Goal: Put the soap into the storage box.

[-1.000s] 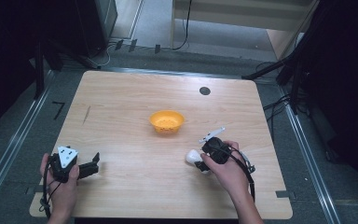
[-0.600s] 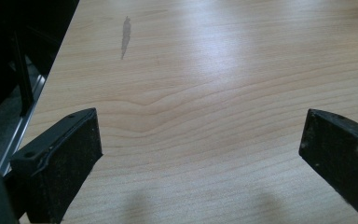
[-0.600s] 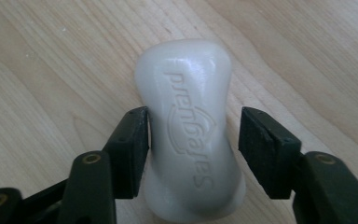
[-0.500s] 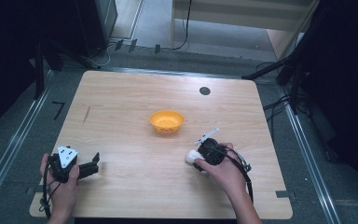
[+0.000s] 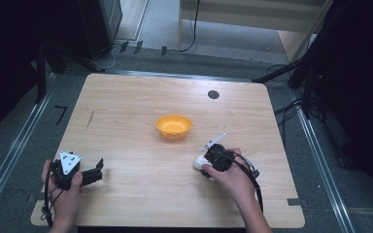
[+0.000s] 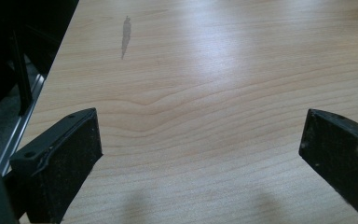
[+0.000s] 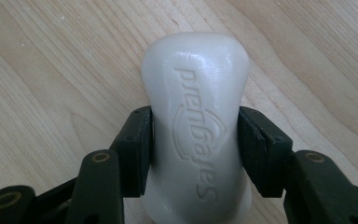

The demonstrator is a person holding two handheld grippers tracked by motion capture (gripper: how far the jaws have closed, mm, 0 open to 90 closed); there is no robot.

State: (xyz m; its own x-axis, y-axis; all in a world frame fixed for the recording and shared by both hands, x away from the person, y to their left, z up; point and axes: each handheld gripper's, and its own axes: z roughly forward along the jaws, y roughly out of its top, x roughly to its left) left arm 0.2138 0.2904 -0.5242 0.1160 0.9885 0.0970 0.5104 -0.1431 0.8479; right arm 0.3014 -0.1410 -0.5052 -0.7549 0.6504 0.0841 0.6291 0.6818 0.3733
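High view: one soap bar [image 5: 200,162], one bowl [image 5: 174,125]

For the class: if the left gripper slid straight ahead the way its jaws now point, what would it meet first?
Probably nothing close: the left gripper is open over bare table. Its line seems to head toward the orange bowl, but depth is unclear.

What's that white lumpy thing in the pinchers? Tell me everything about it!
It looks like a bar of soap: creamy white, smooth and a bit shiny, with rounded corners and a narrower waist. Raised lettering and a curved emblem are pressed into its top face. It lies flat on the wooden table, near the front right, with the orange bowl farther back. The right hand-held gripper has just closed on it, and its two black pads press on the waist from both sides.
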